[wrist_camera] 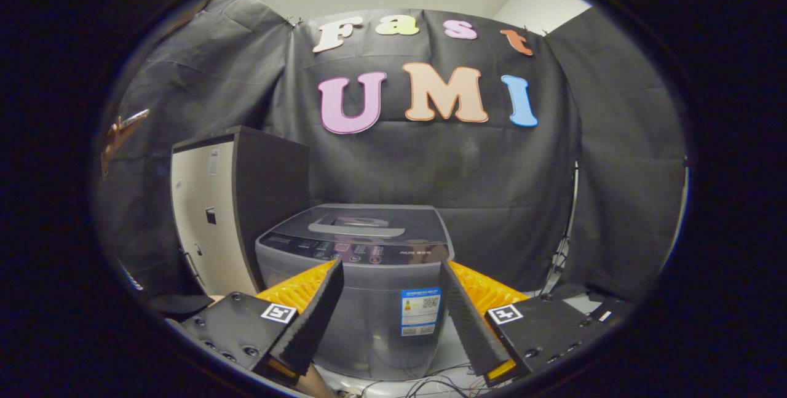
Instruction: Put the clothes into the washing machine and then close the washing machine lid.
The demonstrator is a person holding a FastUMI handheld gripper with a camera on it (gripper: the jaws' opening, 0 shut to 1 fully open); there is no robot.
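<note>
We are looking along the gripper (390,269), its two black fingers (313,318) standing wide apart and gripping nothing; just beyond them the grey washing machine (369,299) is sitting with its lid (363,222) down; a dark cabinet (237,207) is standing beside it, open space on its other side.

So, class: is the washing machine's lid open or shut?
Shut: the lid lies flat on the washing machine, beyond the open, empty hand-held gripper.

The grey top-loading washing machine (381,299) stands upright at lower centre of the frame, its dark lid (363,223) shut flat, a blue sticker (420,311) on its front.
</note>
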